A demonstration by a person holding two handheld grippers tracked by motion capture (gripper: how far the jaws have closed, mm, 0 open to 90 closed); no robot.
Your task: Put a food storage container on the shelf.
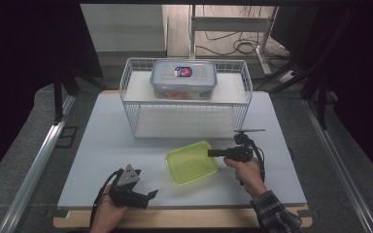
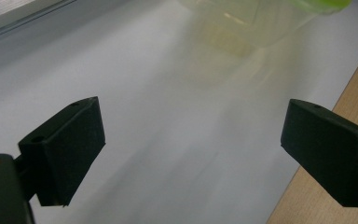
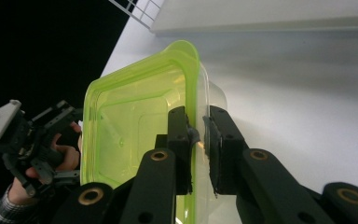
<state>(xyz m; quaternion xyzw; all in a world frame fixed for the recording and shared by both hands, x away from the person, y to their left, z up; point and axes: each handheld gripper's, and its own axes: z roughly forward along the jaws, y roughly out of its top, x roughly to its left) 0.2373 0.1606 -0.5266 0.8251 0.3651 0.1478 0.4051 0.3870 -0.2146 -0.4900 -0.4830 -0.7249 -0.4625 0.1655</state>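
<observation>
Two grippers are on the table (image 1: 102, 141), one in each hand. There are two tubs: a green tub (image 1: 191, 162) open on the white tabletop, and a clear lidded box (image 1: 183, 79) on the upper shelf of one wire rack (image 1: 131, 104) at the far side. The box has a blue and red label on its lid.

The right gripper (image 1: 211, 153) reaches in from the right and its jaws are closed on the green tub's right-hand rim. The right gripper view shows that grip closely: one pad (image 3: 179, 135) lies inside the wall, the other outside, and the rim is pinched between them with the jaws nearly together. The green tub (image 3: 135, 126) appears tilted there, its clear body below the green rim. That view also shows the left gripper (image 3: 28, 144) farther off, beyond the tub, with fingers wrapped around it.

The left gripper (image 1: 150, 195) rests low near the front edge of the table, well apart from the tub. Its own view shows what the high view cannot: the two jaws stand wide apart with nothing between them, bare tabletop (image 2: 168, 140) beneath. The green tub (image 2: 279, 18) is blurred at the top of that picture, and the table's wooden edge (image 2: 326, 186) runs along the right.
</observation>
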